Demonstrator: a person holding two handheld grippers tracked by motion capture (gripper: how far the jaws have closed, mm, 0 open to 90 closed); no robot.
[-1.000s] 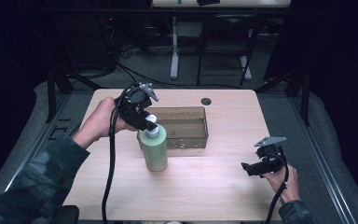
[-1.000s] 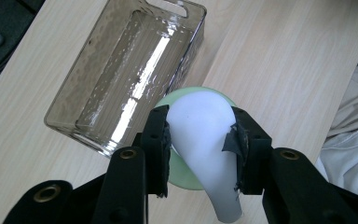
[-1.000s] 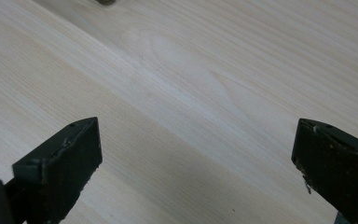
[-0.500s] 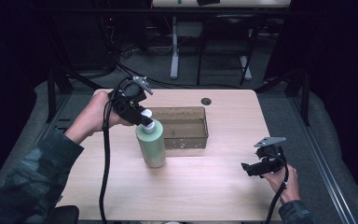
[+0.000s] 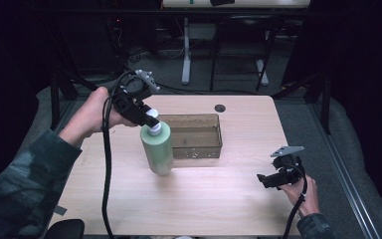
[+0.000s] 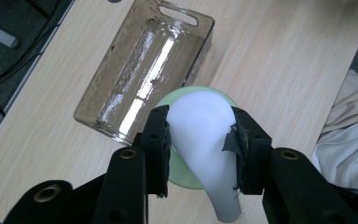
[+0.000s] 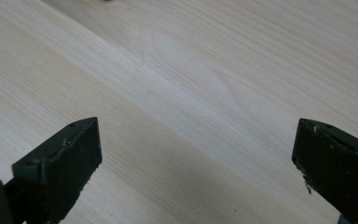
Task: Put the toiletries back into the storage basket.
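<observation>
1. Left gripper: held by the person's left hand over the left half of the table. Its jaws are clenched on the white cap of the green bottle; the left gripper view has both pads pressed flat against the cap's sides, the bottle's green shoulder visible beneath.

2. Green bottle: upright, hanging from the cap grip. In the high view its base sits at or just off the tabletop; contact cannot be confirmed. It stands just beside the near-left corner of the clear bin.

3. Clear bin: rectangular, transparent, open-topped, nothing inside it, set mid-table behind and to the right of the bottle. A handle slot shows at its far end in the left gripper view.

4. Right gripper: resting low near the table's right front edge, well apart from bottle and bin. Its jaws stand wide apart with nothing between them, bare wood grain below.

5. Step in hand, by assessment: lift and carry of the bottle, likely toward the bin.

6. Next move, by assessment: raise the base above the bin wall, travel right and back, then lower. The grip is on the cap alone, so the body may swing; a steady, vertical carry is called for.
</observation>
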